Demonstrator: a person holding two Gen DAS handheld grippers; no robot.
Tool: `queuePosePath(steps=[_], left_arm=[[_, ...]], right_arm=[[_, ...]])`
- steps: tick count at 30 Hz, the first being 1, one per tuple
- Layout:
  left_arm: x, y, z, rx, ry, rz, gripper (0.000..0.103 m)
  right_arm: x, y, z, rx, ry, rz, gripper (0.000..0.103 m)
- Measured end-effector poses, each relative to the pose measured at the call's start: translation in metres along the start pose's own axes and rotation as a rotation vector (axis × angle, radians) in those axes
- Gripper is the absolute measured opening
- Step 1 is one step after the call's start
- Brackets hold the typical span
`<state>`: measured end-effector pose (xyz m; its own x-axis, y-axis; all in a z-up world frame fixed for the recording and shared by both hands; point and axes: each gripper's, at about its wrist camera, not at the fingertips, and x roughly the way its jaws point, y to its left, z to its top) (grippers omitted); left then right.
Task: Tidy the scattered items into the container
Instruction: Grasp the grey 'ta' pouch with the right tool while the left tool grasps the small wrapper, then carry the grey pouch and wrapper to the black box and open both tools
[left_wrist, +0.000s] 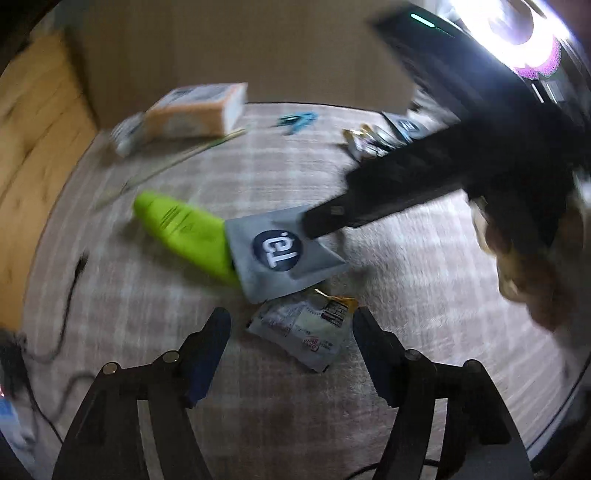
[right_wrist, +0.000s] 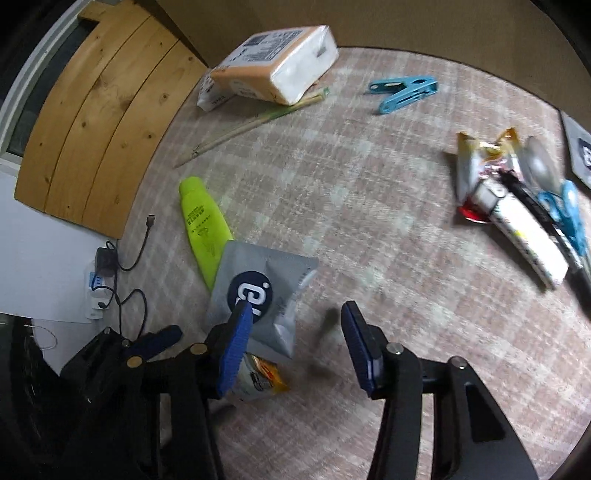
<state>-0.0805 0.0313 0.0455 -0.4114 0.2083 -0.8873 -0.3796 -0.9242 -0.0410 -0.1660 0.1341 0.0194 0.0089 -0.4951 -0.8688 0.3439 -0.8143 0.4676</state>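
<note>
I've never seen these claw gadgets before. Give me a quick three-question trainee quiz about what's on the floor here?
1. True or false: the grey pouch lies partly over one end of the green tube.
2. What colour is the clothes peg near the tissue pack? A) red B) blue C) yellow
3. Fill in: the left claw and the right claw are both ____ (open or shut).

Key: 1 true; 2 B; 3 open.
</note>
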Motion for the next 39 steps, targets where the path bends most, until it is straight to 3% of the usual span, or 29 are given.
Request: queuePosePath(steps=[6, 8, 10, 12, 15, 22, 23, 24, 26, 32, 39], left_arm=[[0.020, -0.011, -0.001, 0.114, 0.006, 0.013, 0.066], [0.028, -0.011, -0.005, 0.123, 0.015, -0.002, 0.066], [0.028, -0.011, -0.008, 0.111, -0.014, -0.013, 0.066], [0.027, -0.012, -0.010, 0.120, -0.036, -0.010, 0.062], [0.024, -0.014, -0.012, 0.128, -0.057, -0.018, 0.047], [0.016, -0.001, -0.006, 0.046, -0.041, -0.054, 0.036], [0.015, 0.003, -0.004, 0.027, -0.037, -0.056, 0.030], [0.013, 0.007, -0.002, 0.007, -0.028, -0.053, 0.014], [0.009, 0.015, -0.001, -0.030, -0.018, -0.064, 0.006], [0.001, 0.016, -0.010, -0.102, -0.008, -0.081, 0.005], [-0.025, -0.018, 0.018, -0.054, -0.048, -0.112, 0.006]], right_arm=[[0.009, 0.007, 0.002, 0.002, 0.017, 0.018, 0.048], [0.009, 0.009, 0.001, -0.009, 0.011, 0.004, 0.040], [0.011, 0.010, 0.000, -0.018, 0.004, -0.021, 0.019], [0.010, 0.008, -0.002, -0.027, -0.014, -0.029, 0.016], [0.009, 0.006, -0.004, -0.027, -0.019, -0.033, 0.013], [-0.012, -0.010, -0.008, 0.010, -0.076, -0.057, 0.011], [-0.016, -0.013, -0.009, 0.018, -0.084, -0.058, 0.011], [-0.021, -0.016, -0.009, 0.025, -0.093, -0.059, 0.011], [-0.034, -0.023, -0.011, 0.033, -0.111, -0.053, 0.011], [-0.060, -0.027, -0.019, 0.053, -0.173, -0.042, 0.011], [-0.126, -0.058, -0.054, 0.118, -0.305, -0.048, 0.011]])
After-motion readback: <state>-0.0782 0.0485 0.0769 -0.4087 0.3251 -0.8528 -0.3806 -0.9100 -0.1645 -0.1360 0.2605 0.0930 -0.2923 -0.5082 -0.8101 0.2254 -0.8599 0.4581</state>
